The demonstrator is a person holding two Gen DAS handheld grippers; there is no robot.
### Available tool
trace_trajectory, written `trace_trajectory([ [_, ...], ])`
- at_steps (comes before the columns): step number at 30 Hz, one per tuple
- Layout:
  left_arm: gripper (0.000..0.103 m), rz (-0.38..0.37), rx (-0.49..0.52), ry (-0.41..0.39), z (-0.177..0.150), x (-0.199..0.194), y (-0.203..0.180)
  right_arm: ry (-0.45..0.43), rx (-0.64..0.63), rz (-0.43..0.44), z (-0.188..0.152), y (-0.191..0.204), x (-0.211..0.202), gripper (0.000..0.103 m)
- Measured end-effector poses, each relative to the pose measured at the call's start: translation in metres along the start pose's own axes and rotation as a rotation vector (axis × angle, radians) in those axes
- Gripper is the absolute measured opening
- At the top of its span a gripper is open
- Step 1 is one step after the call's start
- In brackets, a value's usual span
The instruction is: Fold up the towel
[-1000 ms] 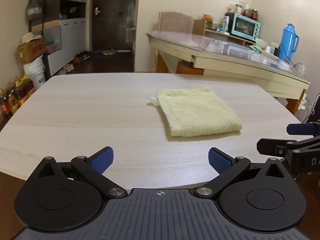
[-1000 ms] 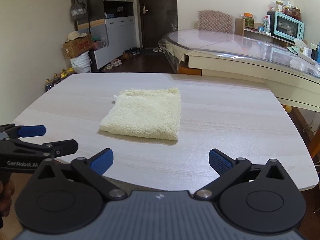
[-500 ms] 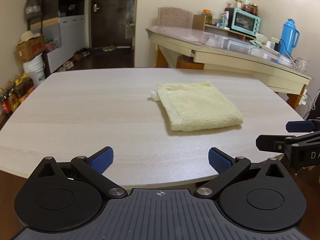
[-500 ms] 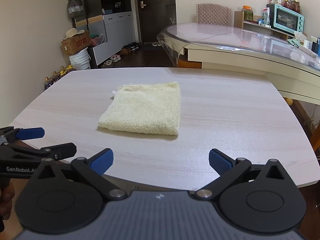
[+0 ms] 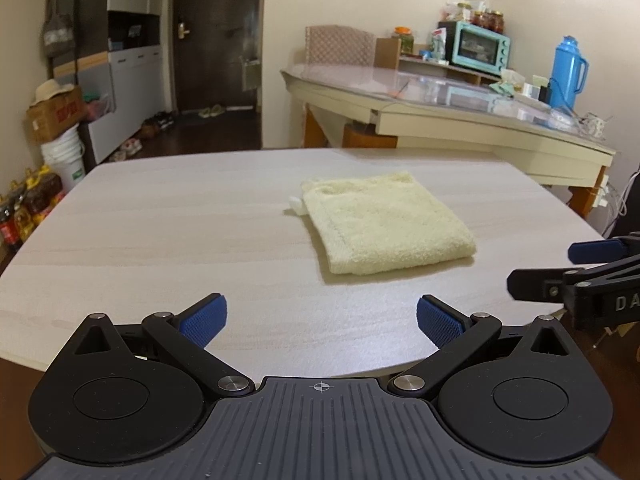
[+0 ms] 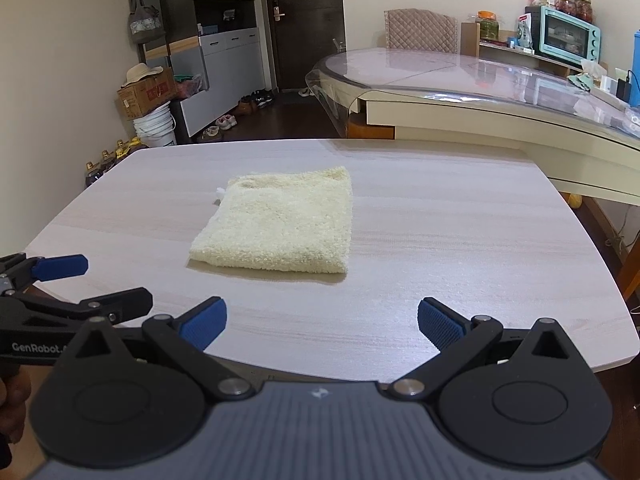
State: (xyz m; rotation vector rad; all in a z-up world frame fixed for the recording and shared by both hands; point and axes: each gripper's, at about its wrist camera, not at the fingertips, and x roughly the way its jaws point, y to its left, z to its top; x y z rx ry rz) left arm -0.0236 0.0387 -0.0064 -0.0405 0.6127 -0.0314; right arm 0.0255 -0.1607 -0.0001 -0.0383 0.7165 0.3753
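- The towel (image 5: 384, 226) is pale yellow and lies folded flat in a neat block near the middle of the tabletop (image 5: 160, 240).
- A small white tag (image 5: 295, 203) sticks out at the towel's far left corner.
- The left hand-held gripper (image 5: 322, 318) hangs over the near edge of the tabletop. Its two blue pads (image 5: 204, 320) are spread wide and hold nothing.
- The right hand-held gripper (image 6: 322, 318) is also by the near edge. Its blue pads (image 6: 440, 322) are spread wide too, and nothing is between them.
- Both hand-held grippers are well apart from the towel and do not touch it.
- The left one sits to the left of the right one, and each shows up at the side of the other's view.
- Far behind stands a long glass-topped table (image 6: 480, 80) with a teal oven (image 5: 478, 46) and a blue flask (image 5: 568, 72).
- On the far left are a cardboard box (image 5: 56, 116) and a white bucket (image 5: 66, 160).
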Motion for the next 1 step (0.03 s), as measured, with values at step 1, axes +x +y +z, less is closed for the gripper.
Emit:
trace_trajectory([
  [1, 0.103, -0.005, 0.001, 0.001, 0.0024, 0.0018, -0.0002, 0.001, 0.001, -0.001, -0.0001, -0.0002, 0.0006, 0.103],
])
